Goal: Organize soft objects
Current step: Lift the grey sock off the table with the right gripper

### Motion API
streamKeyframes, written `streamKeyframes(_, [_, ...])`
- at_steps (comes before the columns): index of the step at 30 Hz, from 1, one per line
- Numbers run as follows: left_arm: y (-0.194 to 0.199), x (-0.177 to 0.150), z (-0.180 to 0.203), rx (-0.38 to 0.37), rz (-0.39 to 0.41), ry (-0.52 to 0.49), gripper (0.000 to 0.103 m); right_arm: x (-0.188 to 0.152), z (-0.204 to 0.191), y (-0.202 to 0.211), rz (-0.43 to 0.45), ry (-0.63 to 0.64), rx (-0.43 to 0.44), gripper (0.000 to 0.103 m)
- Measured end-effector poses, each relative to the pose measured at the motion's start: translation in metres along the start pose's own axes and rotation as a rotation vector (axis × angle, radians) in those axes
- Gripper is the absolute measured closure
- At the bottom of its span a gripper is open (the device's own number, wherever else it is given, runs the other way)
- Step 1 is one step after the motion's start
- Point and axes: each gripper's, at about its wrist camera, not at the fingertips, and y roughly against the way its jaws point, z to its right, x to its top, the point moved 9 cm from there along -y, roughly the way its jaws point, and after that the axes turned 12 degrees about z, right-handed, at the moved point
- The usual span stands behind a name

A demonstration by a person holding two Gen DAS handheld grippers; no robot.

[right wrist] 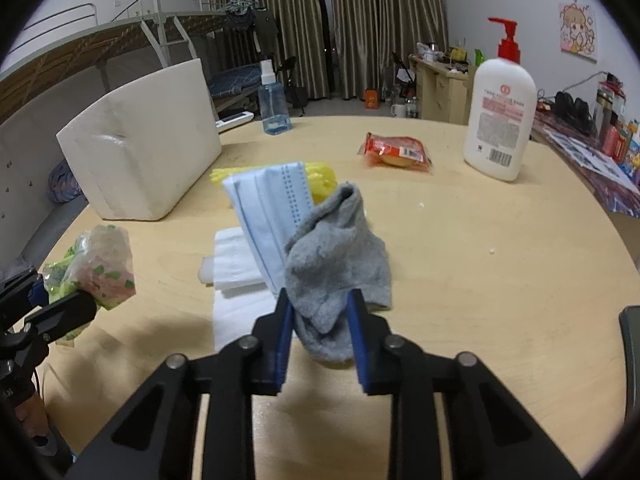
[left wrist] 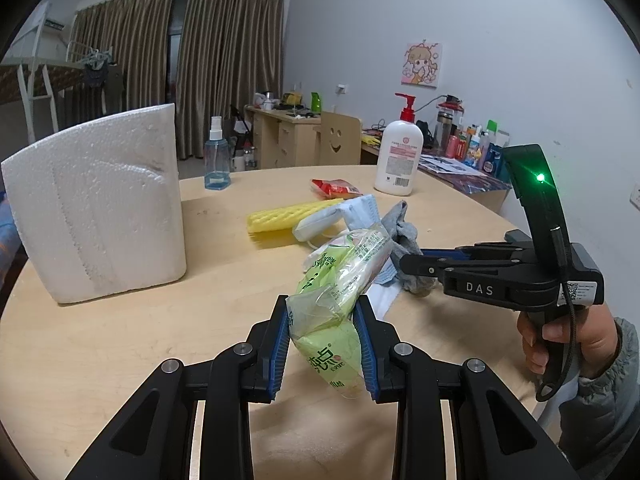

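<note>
My left gripper (left wrist: pixel 323 312) is shut on a green tissue pack (left wrist: pixel 340 280) and holds it above the wooden table (left wrist: pixel 160 344); the pack also shows at the left of the right wrist view (right wrist: pixel 96 268). My right gripper (right wrist: pixel 320 304) is shut on a grey sock (right wrist: pixel 340 264), lifted just off the table; it shows from the side in the left wrist view (left wrist: pixel 412 264), with the sock (left wrist: pixel 404 236) there too. A blue face mask (right wrist: pixel 272 216), white foam sheets (right wrist: pixel 236 268) and a yellow foam net (left wrist: pixel 288 216) lie in a pile behind the sock.
A white styrofoam box (left wrist: pixel 104 208) stands at the left of the table. A red snack packet (right wrist: pixel 396 152), a white lotion bottle with red pump (right wrist: pixel 500 116) and a blue spray bottle (right wrist: pixel 274 108) stand farther back. Desks and clutter line the right wall.
</note>
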Motion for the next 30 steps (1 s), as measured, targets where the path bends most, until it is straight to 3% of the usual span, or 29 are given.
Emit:
streamKeyframes(2, [0.001,-0.001,-0.001,0.0,0.001,0.002,0.07,0.001,-0.001,0.001,0.004,0.0,0.005,0.083])
streamKeyframes(8, [0.003,-0.001,-0.004,0.008,0.008,0.006,0.07,0.009,0.005,0.012,0.053,-0.112,0.073,0.083])
streamKeyframes(13, [0.008,0.002,-0.004,0.021,0.023,0.002,0.07,0.019,0.009,0.029,0.106,-0.126,0.067,0.083])
streamKeyframes(21, [0.022,0.005,-0.001,0.038,0.049,-0.008,0.07,0.036,-0.002,0.059,0.202,-0.079,0.076,0.088])
streamKeyframes(26, [0.026,0.003,0.0,0.043,0.049,-0.007,0.07,0.025,-0.003,0.057,0.17,-0.058,0.054,0.089])
streamKeyframes(27, [0.027,0.003,0.0,0.044,0.05,-0.008,0.07,0.022,-0.003,0.057,0.161,-0.058,0.047,0.087])
streamKeyframes(29, [0.027,0.004,-0.001,0.047,0.052,-0.008,0.07,0.014,-0.007,0.054,0.136,-0.042,0.054,0.067])
streamKeyframes(30, [0.027,0.004,-0.001,0.047,0.052,-0.008,0.07,0.01,-0.008,0.053,0.126,-0.035,0.045,0.045])
